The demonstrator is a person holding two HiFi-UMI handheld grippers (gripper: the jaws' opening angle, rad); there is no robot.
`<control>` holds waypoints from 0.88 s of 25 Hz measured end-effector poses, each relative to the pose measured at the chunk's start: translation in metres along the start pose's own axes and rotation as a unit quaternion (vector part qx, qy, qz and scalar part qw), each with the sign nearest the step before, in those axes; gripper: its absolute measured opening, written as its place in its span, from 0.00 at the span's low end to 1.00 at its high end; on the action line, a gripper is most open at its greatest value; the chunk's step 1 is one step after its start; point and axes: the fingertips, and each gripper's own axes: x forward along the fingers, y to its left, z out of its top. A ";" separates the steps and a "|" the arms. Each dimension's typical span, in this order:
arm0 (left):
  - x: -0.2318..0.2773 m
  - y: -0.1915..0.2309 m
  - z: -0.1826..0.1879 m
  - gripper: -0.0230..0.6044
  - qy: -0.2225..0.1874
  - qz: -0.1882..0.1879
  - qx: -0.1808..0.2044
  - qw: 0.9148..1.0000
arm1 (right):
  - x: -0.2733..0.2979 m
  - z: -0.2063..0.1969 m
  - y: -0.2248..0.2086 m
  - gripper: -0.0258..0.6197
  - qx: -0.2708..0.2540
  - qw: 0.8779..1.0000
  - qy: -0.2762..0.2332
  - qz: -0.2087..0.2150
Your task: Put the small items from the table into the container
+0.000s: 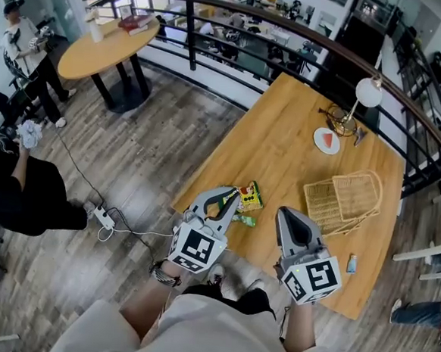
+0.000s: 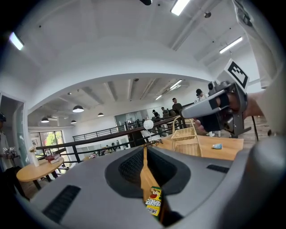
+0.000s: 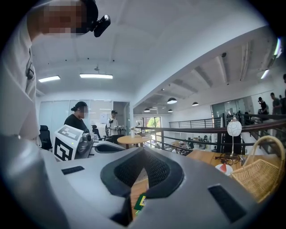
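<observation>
On the wooden table [image 1: 283, 150] a yellow snack packet [image 1: 250, 196] lies beside a small green packet [image 1: 243, 220] near the front edge. A small blue item [image 1: 352, 263] lies at the right. The wicker basket [image 1: 342, 200] lies tilted on the table, right of the packets. My left gripper [image 1: 230, 195] is shut and empty, its tips just left of the yellow packet [image 2: 154, 201]. My right gripper [image 1: 284, 213] is shut and empty too, hanging between the packets and the basket [image 3: 259, 176]. The green packet [image 3: 140, 202] shows below its jaws.
A plate with a red slice [image 1: 327, 140] and a white globe lamp [image 1: 368, 92] stand at the table's far end. A black railing [image 1: 240, 17] runs behind the table. A round table [image 1: 109, 45] and a power strip [image 1: 105, 217] are on the floor at the left, near people.
</observation>
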 end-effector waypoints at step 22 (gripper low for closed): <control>0.058 -0.051 -0.176 0.20 0.194 -0.123 -0.014 0.973 | 0.056 -0.152 -0.038 0.06 0.048 0.987 0.151 0.004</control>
